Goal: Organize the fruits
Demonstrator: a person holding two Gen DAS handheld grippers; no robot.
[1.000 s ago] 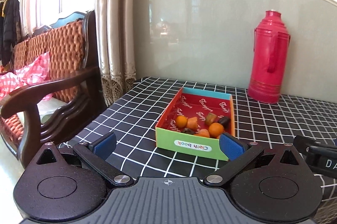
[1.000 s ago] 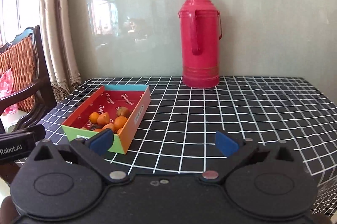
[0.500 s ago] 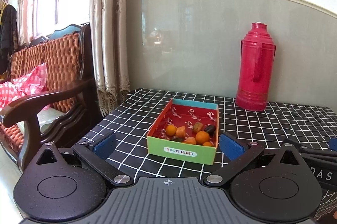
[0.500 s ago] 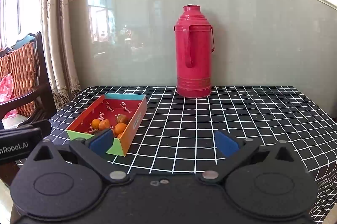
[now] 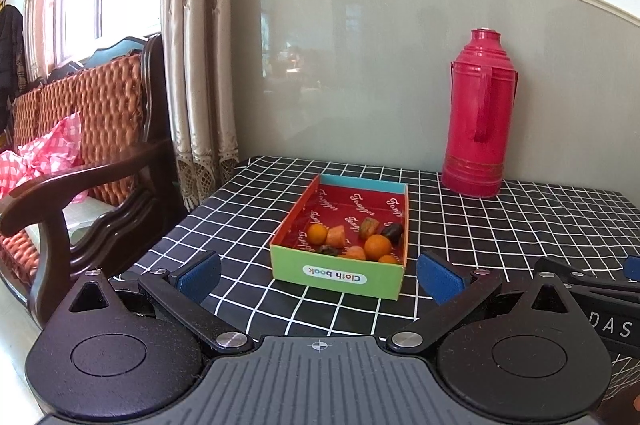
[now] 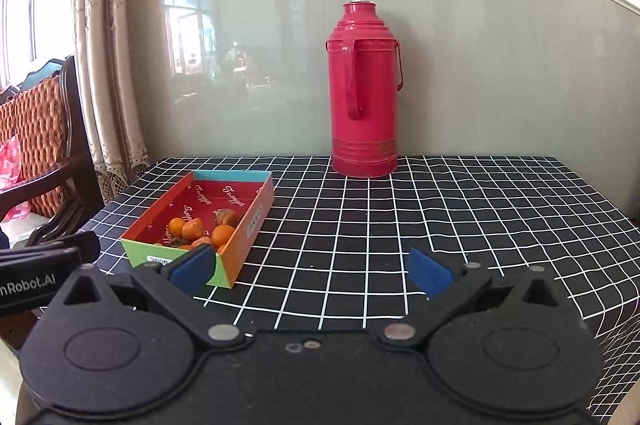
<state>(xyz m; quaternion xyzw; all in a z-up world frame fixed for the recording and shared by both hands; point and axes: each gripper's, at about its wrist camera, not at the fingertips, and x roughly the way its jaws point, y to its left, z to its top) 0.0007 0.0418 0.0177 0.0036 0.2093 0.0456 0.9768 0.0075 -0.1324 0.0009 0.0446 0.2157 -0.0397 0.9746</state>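
A shallow cardboard box point(image 5: 338, 279) with a green front, orange sides and red inside sits on the black checked tablecloth; it also shows in the right wrist view point(image 6: 250, 225). Several small orange and dark fruits point(image 5: 376, 247) lie at its near end, also seen in the right wrist view point(image 6: 222, 235). My left gripper point(image 5: 318, 279) is open and empty, held just in front of the box. My right gripper point(image 6: 310, 269) is open and empty, to the right of the box over the cloth.
A tall red thermos point(image 5: 478, 129) stands at the back by the wall, also in the right wrist view point(image 6: 364, 97). A wooden armchair point(image 5: 84, 161) with a pink cloth stands left of the table point(image 6: 440, 209). Curtains hang at the back left.
Both grippers have pulled back and risen from the box, which now looks smaller and farther. Both stay open. The fruits have not moved.
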